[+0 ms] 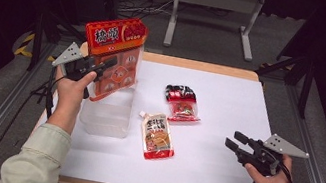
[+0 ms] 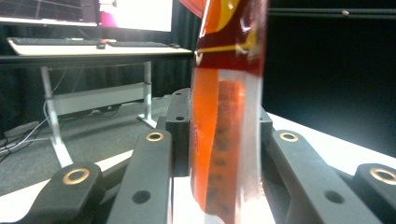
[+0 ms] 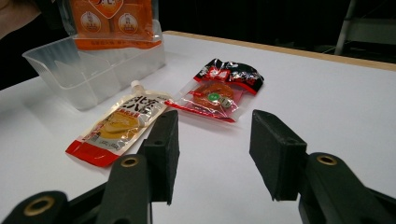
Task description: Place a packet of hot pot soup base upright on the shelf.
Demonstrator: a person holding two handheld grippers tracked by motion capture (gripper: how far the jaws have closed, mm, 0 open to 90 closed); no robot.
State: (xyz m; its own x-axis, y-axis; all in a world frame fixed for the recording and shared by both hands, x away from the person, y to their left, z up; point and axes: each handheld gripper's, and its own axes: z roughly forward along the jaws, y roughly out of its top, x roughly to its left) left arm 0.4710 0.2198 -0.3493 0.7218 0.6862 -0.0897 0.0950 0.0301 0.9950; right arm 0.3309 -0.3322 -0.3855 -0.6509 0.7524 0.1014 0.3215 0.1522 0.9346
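Above the clear plastic bin (image 1: 104,117), a held packet.
Left gripper (image 1: 99,66) jaws clamp the tall orange-and-red snack packet (image 1: 115,57) between them; right gripper (image 1: 238,142) jaws stand apart.

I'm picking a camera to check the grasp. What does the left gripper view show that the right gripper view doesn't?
Left gripper view: the left gripper shut on the orange packet, plus a desk with a keyboard.
Right gripper view: the open right gripper, spout pouch, small red packet and clear bin.
Both: the orange packet and white table.
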